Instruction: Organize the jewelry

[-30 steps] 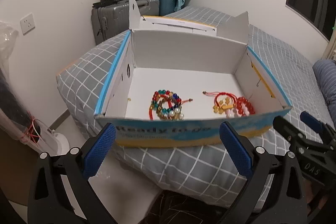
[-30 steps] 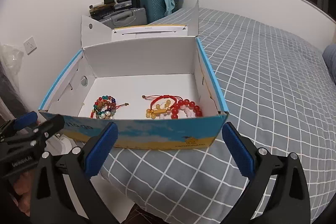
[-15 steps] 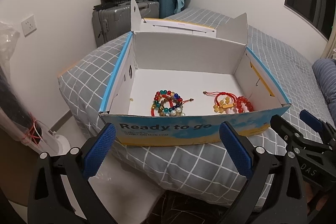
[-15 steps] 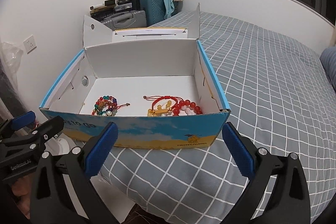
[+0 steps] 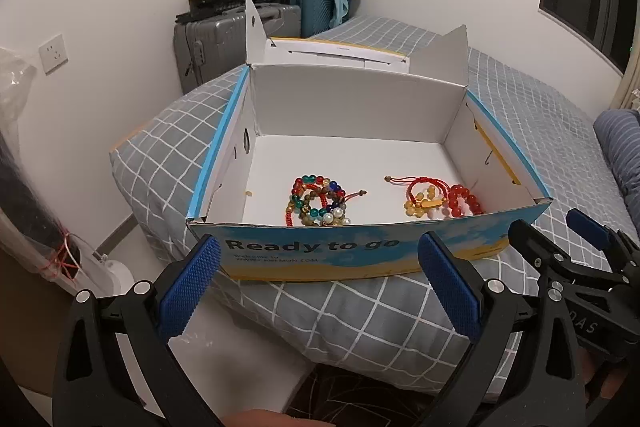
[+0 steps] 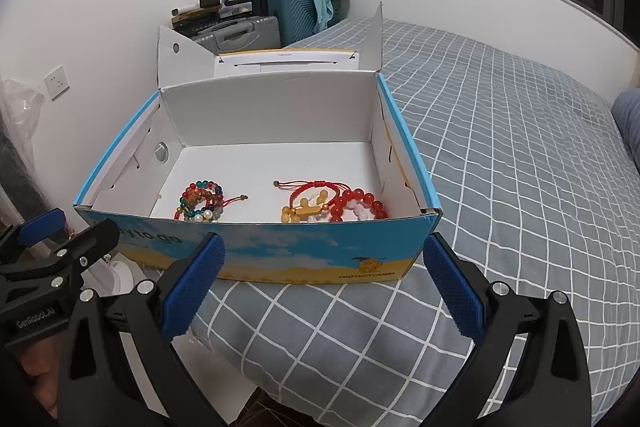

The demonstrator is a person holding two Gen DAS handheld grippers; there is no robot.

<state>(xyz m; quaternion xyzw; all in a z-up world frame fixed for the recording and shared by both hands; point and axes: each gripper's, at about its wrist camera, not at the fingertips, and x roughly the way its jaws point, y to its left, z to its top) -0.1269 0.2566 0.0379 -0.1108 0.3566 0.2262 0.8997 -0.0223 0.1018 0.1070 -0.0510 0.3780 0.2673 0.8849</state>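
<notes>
An open cardboard box [image 5: 320, 251] [image 6: 280, 255] with a blue and yellow front stands on the bed. Inside, at the front left, lies a heap of multicoloured bead bracelets [image 5: 318, 201] [image 6: 202, 203]. At the front right lie red cord, yellow bead and red bead bracelets [image 5: 440, 199] [image 6: 336, 205]. My left gripper [image 5: 318, 281] is open and empty in front of the box. My right gripper [image 6: 322, 281] is open and empty beside it; it also shows in the left wrist view [image 5: 560, 239]. The left gripper shows in the right wrist view [image 6: 70, 233].
The bed [image 6: 520, 167] has a grey checked cover. Suitcases [image 5: 224, 43] with clutter on top stand against the far wall. A white plastic item [image 5: 116, 279] sits on the floor at the bed's left corner. A striped pillow [image 5: 620, 147] lies at the right.
Both grippers have drawn back and risen a little from the box, so more of its front wall shows. The jewelry has not moved. Both grippers stay open.
</notes>
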